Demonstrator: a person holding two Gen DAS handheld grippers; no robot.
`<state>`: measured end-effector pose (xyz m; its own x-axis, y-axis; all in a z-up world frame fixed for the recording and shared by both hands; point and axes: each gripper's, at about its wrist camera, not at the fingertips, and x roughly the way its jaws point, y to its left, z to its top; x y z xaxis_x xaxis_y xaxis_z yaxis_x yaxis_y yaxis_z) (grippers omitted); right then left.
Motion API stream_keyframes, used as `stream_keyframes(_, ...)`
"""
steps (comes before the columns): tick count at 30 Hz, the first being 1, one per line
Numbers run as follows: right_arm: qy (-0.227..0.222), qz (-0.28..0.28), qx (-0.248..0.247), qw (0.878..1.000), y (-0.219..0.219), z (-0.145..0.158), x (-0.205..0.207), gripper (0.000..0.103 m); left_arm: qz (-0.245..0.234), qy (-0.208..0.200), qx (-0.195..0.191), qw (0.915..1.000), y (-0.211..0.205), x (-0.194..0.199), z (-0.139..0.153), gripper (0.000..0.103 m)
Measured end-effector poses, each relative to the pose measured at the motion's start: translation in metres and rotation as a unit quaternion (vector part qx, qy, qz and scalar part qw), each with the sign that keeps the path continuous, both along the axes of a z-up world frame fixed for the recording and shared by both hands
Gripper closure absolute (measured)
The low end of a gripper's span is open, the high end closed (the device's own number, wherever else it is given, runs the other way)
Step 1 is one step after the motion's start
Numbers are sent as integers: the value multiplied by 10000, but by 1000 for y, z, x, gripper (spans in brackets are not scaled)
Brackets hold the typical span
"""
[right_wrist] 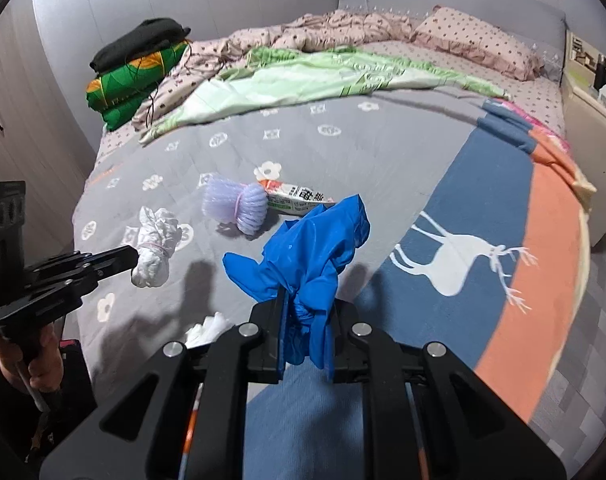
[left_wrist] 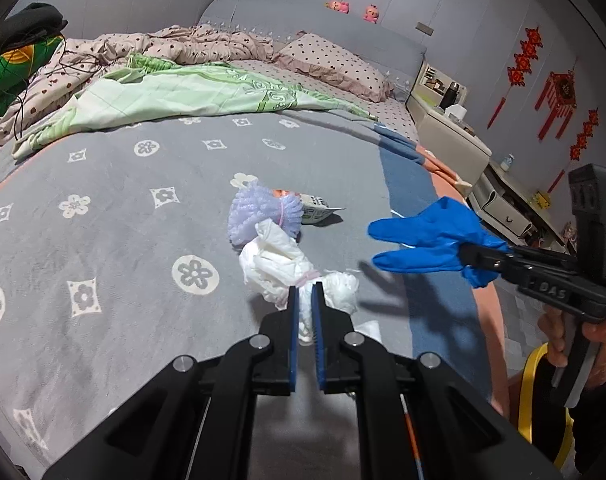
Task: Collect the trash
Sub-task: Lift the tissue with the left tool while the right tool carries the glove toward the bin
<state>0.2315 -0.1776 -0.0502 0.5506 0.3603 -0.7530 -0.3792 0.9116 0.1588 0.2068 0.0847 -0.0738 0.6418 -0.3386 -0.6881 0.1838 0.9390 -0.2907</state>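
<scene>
Already your left tongs [left_wrist: 305, 308] were clamped tight on the white tied bundle [left_wrist: 279, 268], pinched at the waist where a pink band cinches it, so the crumpled plastic hung clear of the bed [left_wrist: 103, 208] instead of dragging. Your right tongs [right_wrist: 306, 334] were closed just as firmly on the blue glove [right_wrist: 303, 256], gripped at its bunched cuff; the loose fingers flopped forward and upward from the pads, which is probably why the glove looked so spread out in both views. You held each piece by its narrowest, most gathered part, a sensible choice for limp stuff that would slip from a grip on a flat fold.

Beyond the tongs, more trash lay on the grey flowered blanket: a lilac foam net [right_wrist: 235, 208] tied at its middle, and touching it on the far side a printed wrapper [right_wrist: 295, 198]. A scrap of white tissue [right_wrist: 207, 330] sat near the bed's edge, just beside your right tongs. No bin showed clearly, so where you meant to carry the two pieces cannot be told.
</scene>
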Motion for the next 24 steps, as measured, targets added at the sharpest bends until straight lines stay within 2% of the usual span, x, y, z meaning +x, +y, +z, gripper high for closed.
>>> stream_keyframes(12, -502, -292, 160, 9982, -43, 55, -73, 90, -301, -276, -12, 9992, -30, -32, 26, 97)
stream_keyframes(24, -834, -606, 241, 9944, -91, 86, -134, 90, -860, -456, 102, 9952, -80, -71, 45, 97)
